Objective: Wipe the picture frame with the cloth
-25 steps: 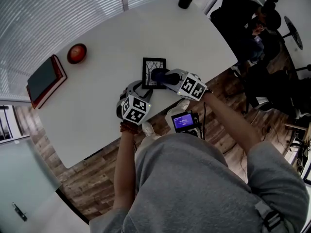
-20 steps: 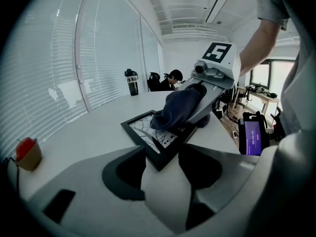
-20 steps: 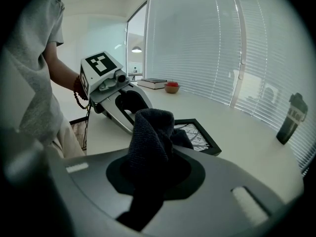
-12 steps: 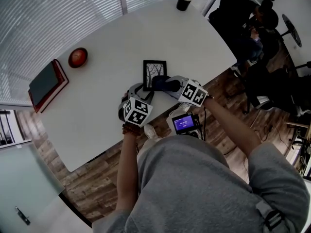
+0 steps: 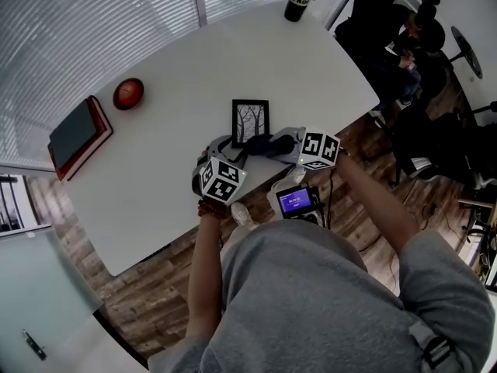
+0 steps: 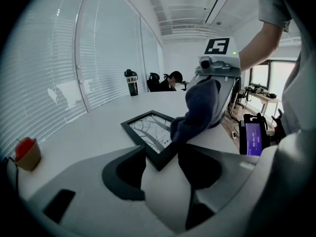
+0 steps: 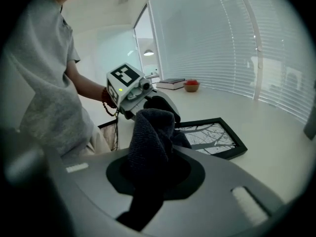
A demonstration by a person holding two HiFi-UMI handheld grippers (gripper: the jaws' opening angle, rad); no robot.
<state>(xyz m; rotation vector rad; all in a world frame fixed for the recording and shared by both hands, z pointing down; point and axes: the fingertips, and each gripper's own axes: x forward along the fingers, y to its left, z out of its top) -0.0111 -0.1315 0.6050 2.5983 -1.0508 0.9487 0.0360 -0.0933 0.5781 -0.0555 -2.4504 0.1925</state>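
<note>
My left tongs point(image 6: 160, 163) are clamped on the near corner of the picture frame point(image 5: 250, 122), which lies flat by my edge of the white bench point(image 5: 178, 68). Right tongs point(image 7: 154, 158) pinch the dark, nubbly cloth point(image 7: 148, 132), bunched on the frame's thin black rectangular border.

An office: a white meeting table point(image 5: 171, 162), slatted window blinds point(image 5: 93, 22), a swivel chair point(image 5: 466, 49).

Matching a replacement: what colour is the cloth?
The cloth is dark navy blue, plain with no pattern. It shows best in the right gripper view.
</note>
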